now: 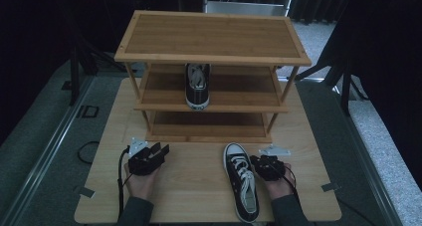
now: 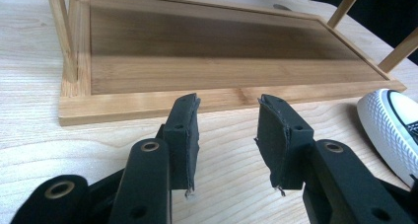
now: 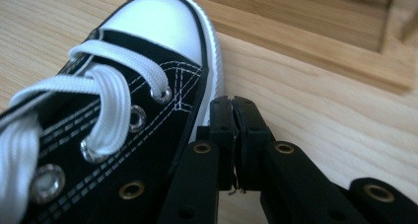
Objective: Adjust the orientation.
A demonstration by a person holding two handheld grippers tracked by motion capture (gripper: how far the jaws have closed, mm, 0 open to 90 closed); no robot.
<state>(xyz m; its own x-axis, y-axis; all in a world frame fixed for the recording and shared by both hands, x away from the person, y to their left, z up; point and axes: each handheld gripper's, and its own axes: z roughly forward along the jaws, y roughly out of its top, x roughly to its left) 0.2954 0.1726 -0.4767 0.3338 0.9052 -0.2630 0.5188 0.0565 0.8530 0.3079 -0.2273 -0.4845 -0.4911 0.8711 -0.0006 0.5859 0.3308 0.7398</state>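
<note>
A black canvas sneaker (image 1: 241,179) with white laces and a white toe cap lies on the table, toe toward the rack. Its toe (image 3: 162,21) fills the left of the right gripper view. My right gripper (image 1: 259,162) is shut with nothing between its pads, right beside the shoe's right side (image 3: 233,111). My left gripper (image 1: 160,150) is open and empty over bare table at the left; its jaws (image 2: 227,135) face the rack's bottom shelf (image 2: 217,46), with the sneaker's toe (image 2: 392,128) at the right edge. A matching sneaker (image 1: 197,84) sits on the middle shelf.
A three-tier bamboo shoe rack (image 1: 211,36) stands at the back of the wooden table (image 1: 104,186). Its top and bottom shelves (image 1: 209,124) hold nothing. Dark floor and stand legs surround the table. Cables trail from both grippers toward the front edge.
</note>
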